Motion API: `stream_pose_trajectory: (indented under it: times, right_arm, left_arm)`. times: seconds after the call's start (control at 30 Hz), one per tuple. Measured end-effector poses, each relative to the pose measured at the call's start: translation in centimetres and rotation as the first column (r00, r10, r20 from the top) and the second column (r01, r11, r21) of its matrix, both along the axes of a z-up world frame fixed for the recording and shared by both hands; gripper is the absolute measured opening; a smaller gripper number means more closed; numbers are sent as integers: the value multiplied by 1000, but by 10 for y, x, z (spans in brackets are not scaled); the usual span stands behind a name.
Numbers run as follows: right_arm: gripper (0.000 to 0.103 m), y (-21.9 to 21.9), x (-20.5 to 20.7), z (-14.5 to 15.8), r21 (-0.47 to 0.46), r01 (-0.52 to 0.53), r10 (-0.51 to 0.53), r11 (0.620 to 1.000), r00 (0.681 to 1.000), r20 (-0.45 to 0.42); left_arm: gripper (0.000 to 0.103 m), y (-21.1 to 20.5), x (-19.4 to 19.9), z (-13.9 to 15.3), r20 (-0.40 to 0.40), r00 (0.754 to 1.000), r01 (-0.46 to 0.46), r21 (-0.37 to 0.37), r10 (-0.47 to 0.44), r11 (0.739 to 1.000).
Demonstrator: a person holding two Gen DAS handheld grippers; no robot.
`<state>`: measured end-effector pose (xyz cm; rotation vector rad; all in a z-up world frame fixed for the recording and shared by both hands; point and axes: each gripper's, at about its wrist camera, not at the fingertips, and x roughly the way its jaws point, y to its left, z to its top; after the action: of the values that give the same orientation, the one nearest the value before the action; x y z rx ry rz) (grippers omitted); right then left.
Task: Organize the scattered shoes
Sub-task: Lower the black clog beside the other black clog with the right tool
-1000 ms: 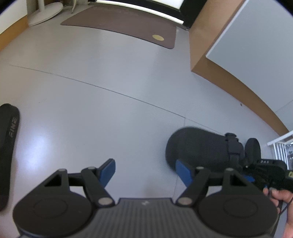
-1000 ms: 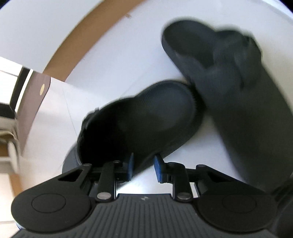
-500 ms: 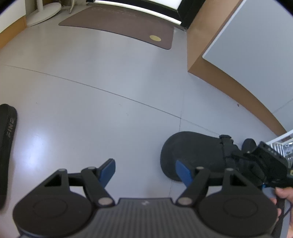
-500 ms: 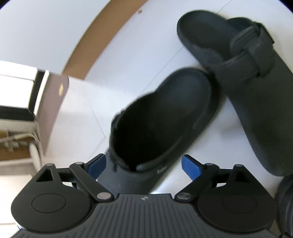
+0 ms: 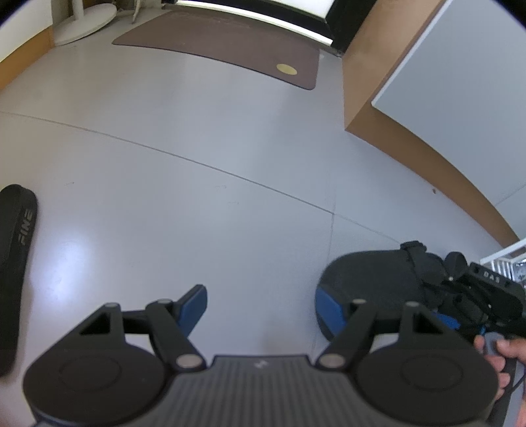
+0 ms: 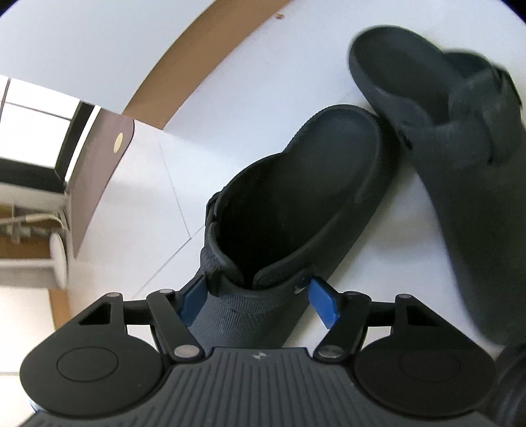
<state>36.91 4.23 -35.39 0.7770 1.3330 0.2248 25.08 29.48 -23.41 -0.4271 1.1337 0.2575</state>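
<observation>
A: Where do the shoes sit?

B: On the pale grey floor (image 5: 230, 138). In the right wrist view a dark grey rubber clog with a strap (image 6: 296, 203) lies heel-end toward the camera, its toe touching the side of a second dark grey clog (image 6: 460, 147), which lies just beside it to the right and reaches farther out.

A: And the right hand-held gripper (image 6: 259, 300)?

B: Its jaws are closing, with the heel end of the nearer clog between the blue pads (image 6: 323, 303). The left-side pad looks to be against the strap; the right-side one stands just off the shoe wall, so there is no firm grip.

A: The left hand-held gripper (image 5: 261, 303)?

B: Wide, with nothing between its fingers, hanging over bare floor. In its view the clog shows low on the right, with the other gripper over its far end and a hand (image 5: 503, 364) on that gripper's handle.

A: What bounds the room?

B: A brown skirting board (image 5: 453, 177) runs under the pale wall just past the clogs. A brown doormat with a round gold mark (image 5: 230, 49) lies at the far edge of the floor by the doorway, and a white round stand base (image 5: 85, 24) is in the far left corner.

A: Open room?

B: Plenty across the middle of the floor. A flat black strip lettered "FINE" (image 5: 14, 262) lies along the left edge, well apart from the shoes.
</observation>
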Motion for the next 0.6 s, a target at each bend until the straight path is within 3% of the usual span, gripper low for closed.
stream_pose_trajectory:
  times: [0.13,0.23,0.33,0.4,0.43,0.47,0.6]
  right_arm:
    - [70,-7,5,5,-49,-13,15,999,999,36]
    - [52,-17,4,11,-87,-20,27,996,997,79]
    - [49,-20,5,15,-103,-31,39,994,996,79]
    - [67,-22,5,13,-96,-26,30,995,999,44]
    - [84,-23,2,12,-95,-20,23,995,999,31]
    - [93,-23,-1,12,-104,-14,18,994,999,34]
    - [93,-3,-2,7,-145,-63,67,987,997,26]
  left_arm:
    - [75,-7,4,2,8,1000,15,-2,-15,1000]
    - [75,-10,7,4,15,1000,21,-8,-21,1000]
    - [75,-11,5,5,20,1000,24,-11,-24,1000]
    - [75,-11,4,5,20,1000,24,-12,-24,1000]
    - [75,-10,3,5,20,1000,24,-13,-24,1000]
    - [75,-10,3,5,19,1000,24,-12,-24,1000]
    - [75,-6,0,3,14,1000,15,-12,-15,1000]
